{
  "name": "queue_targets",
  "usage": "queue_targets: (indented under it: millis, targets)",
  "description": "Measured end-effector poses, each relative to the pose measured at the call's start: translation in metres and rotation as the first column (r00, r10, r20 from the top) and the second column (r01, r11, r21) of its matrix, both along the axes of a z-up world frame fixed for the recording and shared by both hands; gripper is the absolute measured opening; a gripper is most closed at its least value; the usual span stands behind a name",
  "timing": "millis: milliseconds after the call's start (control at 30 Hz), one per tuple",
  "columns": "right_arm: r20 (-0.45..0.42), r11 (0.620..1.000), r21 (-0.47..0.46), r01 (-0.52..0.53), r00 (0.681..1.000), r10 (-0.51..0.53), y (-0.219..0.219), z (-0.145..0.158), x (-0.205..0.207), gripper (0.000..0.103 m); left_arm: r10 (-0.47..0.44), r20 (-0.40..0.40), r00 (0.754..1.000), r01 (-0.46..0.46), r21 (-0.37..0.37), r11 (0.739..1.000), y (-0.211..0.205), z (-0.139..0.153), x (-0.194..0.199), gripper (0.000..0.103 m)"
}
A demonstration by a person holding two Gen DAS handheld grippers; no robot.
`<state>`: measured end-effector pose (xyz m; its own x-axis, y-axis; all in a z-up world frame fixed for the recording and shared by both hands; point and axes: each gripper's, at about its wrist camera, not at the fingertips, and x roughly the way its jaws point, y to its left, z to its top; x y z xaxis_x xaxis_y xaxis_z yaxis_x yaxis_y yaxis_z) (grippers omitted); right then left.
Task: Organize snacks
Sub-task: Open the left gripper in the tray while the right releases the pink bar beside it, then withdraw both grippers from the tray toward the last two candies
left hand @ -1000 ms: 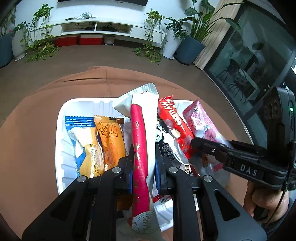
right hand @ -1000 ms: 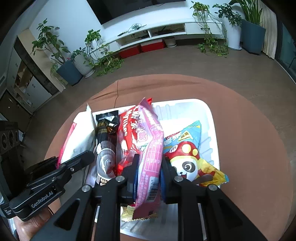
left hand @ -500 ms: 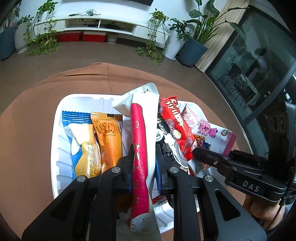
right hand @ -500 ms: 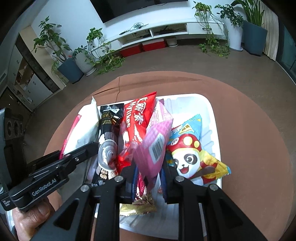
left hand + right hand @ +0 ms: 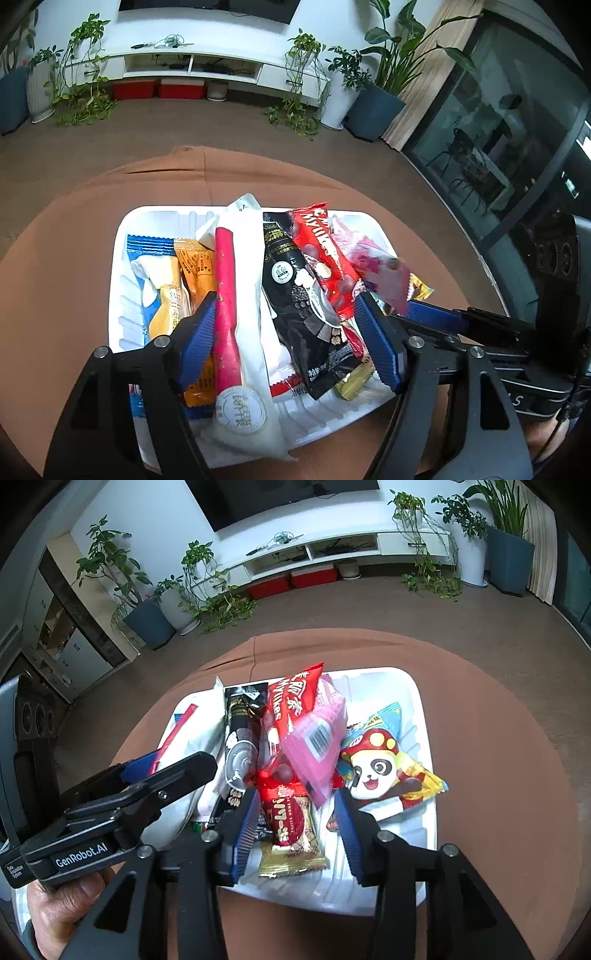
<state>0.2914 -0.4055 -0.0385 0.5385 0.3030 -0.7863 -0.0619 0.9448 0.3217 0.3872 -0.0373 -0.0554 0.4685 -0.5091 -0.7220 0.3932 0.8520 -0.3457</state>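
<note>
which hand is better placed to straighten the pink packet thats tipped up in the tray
Right. The pink packet sits just ahead of the right gripper, whose jaws are opening. The left gripper straddles the white and red pouch.

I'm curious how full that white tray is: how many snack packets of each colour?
Blue packet: 1
Orange packet: 1
White packet: 1
Black packet: 1
Red packets: 2
Pink packet: 1
Panda packet: 1
Total: 8 visible
</note>
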Motion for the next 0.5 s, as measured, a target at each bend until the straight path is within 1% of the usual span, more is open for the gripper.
queue_targets:
  millis: [33, 67, 100, 133, 233, 300, 367, 433, 500]
  targets:
    - [0.004, 1.0, 0.002, 0.003, 1.0, -0.003, -0.001, 0.002, -0.002, 0.048, 0.003, 0.002, 1.0, -0.003, 0.001, 1.0, 0.002, 0.001, -0.002, 0.071]
    - [0.007, 1.0, 0.004, 0.006, 1.0, -0.006, -0.002, 0.003, -0.004, 0.052, 0.004, 0.002, 1.0, -0.004, 0.0, 1.0, 0.004, 0.002, -0.004, 0.072]
    - [0.012, 1.0, 0.013, 0.014, 1.0, -0.014, -0.004, 0.006, -0.007, 0.054, 0.004, 0.003, 1.0, -0.004, -0.002, 1.0, 0.005, 0.004, -0.007, 0.076]
    - [0.016, 1.0, 0.022, 0.021, 1.0, -0.021, -0.006, 0.007, -0.01, 0.06, 0.003, 0.004, 1.0, -0.003, -0.004, 1.0, 0.007, 0.005, -0.011, 0.078]
    - [0.033, 0.998, 0.052, 0.034, 0.999, -0.036, -0.01, 0.014, -0.021, 0.071, -0.003, 0.019, 1.0, 0.003, -0.006, 1.0, 0.012, 0.013, -0.026, 0.091]
    - [0.049, 0.995, 0.086, 0.047, 0.997, -0.051, -0.015, 0.018, -0.031, 0.076, -0.004, 0.036, 0.999, 0.005, -0.008, 1.0, 0.015, 0.019, -0.039, 0.103]
    - [0.065, 0.992, 0.111, 0.063, 0.995, -0.07, -0.02, 0.021, -0.042, 0.084, -0.018, 0.046, 0.999, 0.018, -0.001, 1.0, 0.017, 0.025, -0.054, 0.103]
    - [0.084, 0.987, 0.141, 0.077, 0.992, -0.09, -0.027, 0.024, -0.059, 0.088, -0.04, 0.057, 0.998, 0.039, 0.029, 0.999, 0.017, 0.026, -0.072, 0.103]
    - [0.084, 0.983, 0.162, 0.084, 0.992, -0.098, -0.032, 0.024, -0.073, 0.089, -0.069, 0.073, 0.995, 0.064, 0.06, 0.996, 0.016, 0.026, -0.092, 0.103]
